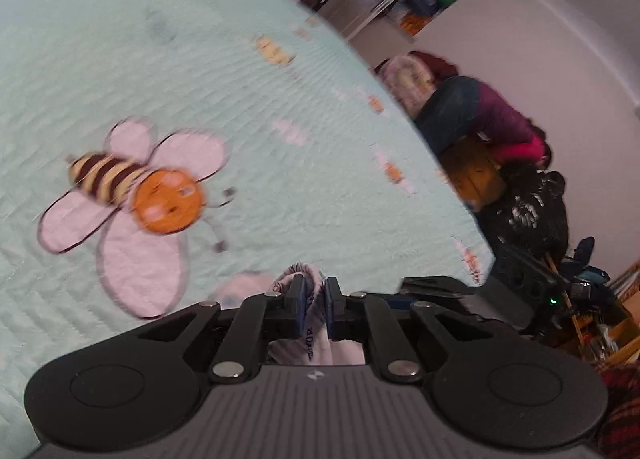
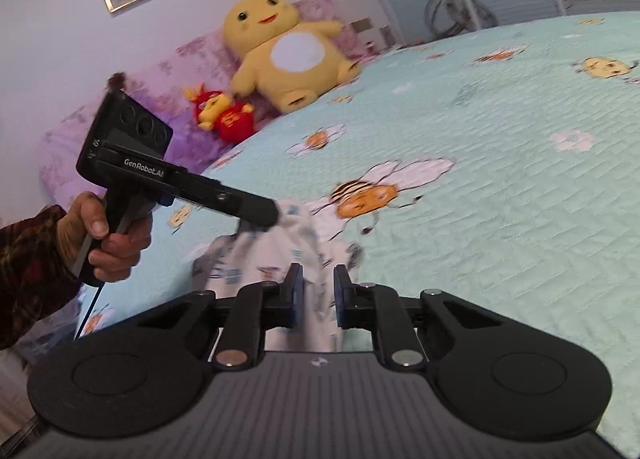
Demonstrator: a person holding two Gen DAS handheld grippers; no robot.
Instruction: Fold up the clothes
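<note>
On the mint-green quilted bedspread (image 2: 500,219), printed with cartoon bees and small white flowers, a single pale garment (image 2: 276,255) lies rumpled near the front edge, and the folding looks to be only at its start: the cloth is bunched and creased, with no flat panel or clean fold line visible, so spreading, smoothing and every fold appear to remain. At the left of the right wrist view, a hand (image 2: 108,243) in a dark plaid sleeve (image 2: 28,259) grips the handle of the left gripper (image 2: 276,215), whose black tip is buried in the garment's far edge; from its own camera the left gripper (image 1: 315,299) shows its jaws drawn narrow with a ridge of the pinkish-white fabric (image 1: 308,323) pinched between the blue pads, so it seems to be holding the cloth. Moving right, the right gripper (image 2: 318,291) has its jaws partly closed with the garment's near edge running up between them; the fabric fills the gap, yet motion blur keeps me from telling whether the pads truly press on it. The garment looks thin and soft, white with small blue and reddish prints and some dark lettering, and it should drape and slip easily. The bedspread is stitched in wavy rows, giving a slightly ribbed surface. Farther back sit a plump yellow plush toy (image 2: 284,51) and a small red one (image 2: 224,115) against a purple fuzzy headboard (image 2: 168,75).
</note>
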